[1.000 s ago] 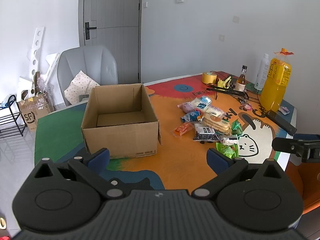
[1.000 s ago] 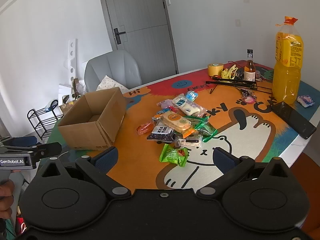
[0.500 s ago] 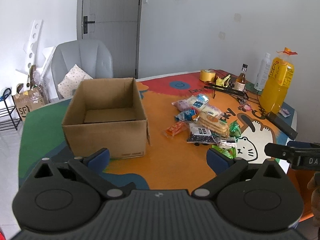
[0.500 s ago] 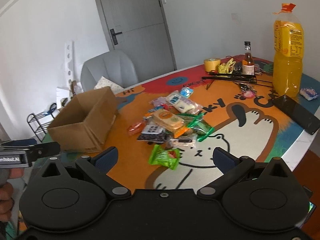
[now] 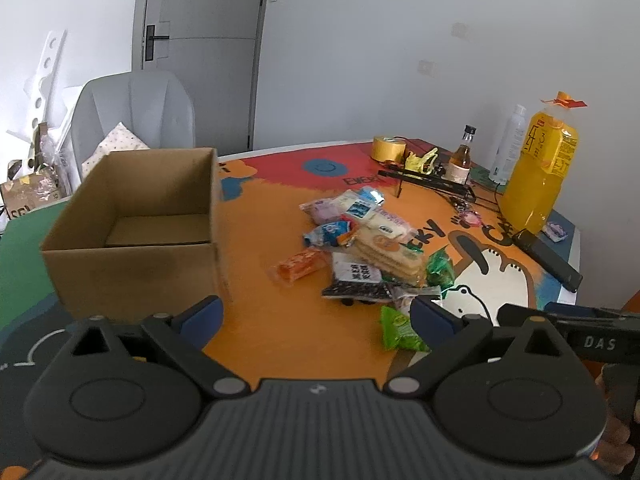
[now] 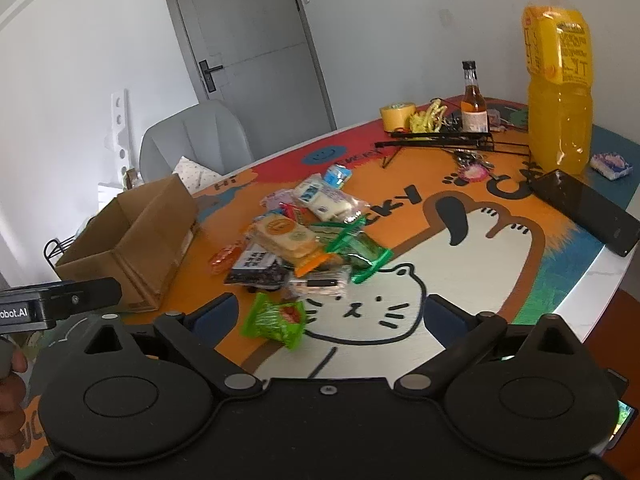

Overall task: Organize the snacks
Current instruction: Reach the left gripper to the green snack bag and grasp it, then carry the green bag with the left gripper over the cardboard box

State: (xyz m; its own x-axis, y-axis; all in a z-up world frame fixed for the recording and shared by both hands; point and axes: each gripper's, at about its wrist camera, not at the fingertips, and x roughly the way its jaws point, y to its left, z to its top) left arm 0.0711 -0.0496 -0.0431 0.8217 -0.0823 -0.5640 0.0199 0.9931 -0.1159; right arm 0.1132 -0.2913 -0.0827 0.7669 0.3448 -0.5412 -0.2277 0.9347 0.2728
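An open, empty cardboard box point(image 5: 132, 224) stands on the colourful table mat; it also shows in the right wrist view point(image 6: 132, 236). A heap of wrapped snacks point(image 5: 372, 240) lies to its right, also in the right wrist view point(image 6: 300, 236). A green packet point(image 6: 276, 320) lies nearest, just ahead of my right gripper point(image 6: 330, 316), which is open and empty. The green packet also shows in the left wrist view point(image 5: 400, 330). My left gripper point(image 5: 316, 314) is open and empty, between the box and the heap, above the mat.
A tall orange juice bottle point(image 6: 560, 80), a small brown bottle point(image 6: 474, 100), a yellow tape roll point(image 6: 398, 116), a black wire rack point(image 6: 436, 140) and a black phone point(image 6: 588, 210) stand at the far right. A grey chair point(image 5: 136, 116) is behind the table.
Both grippers have moved forward over the table toward the snacks. The box and heap look nearer. The jaws stay open.
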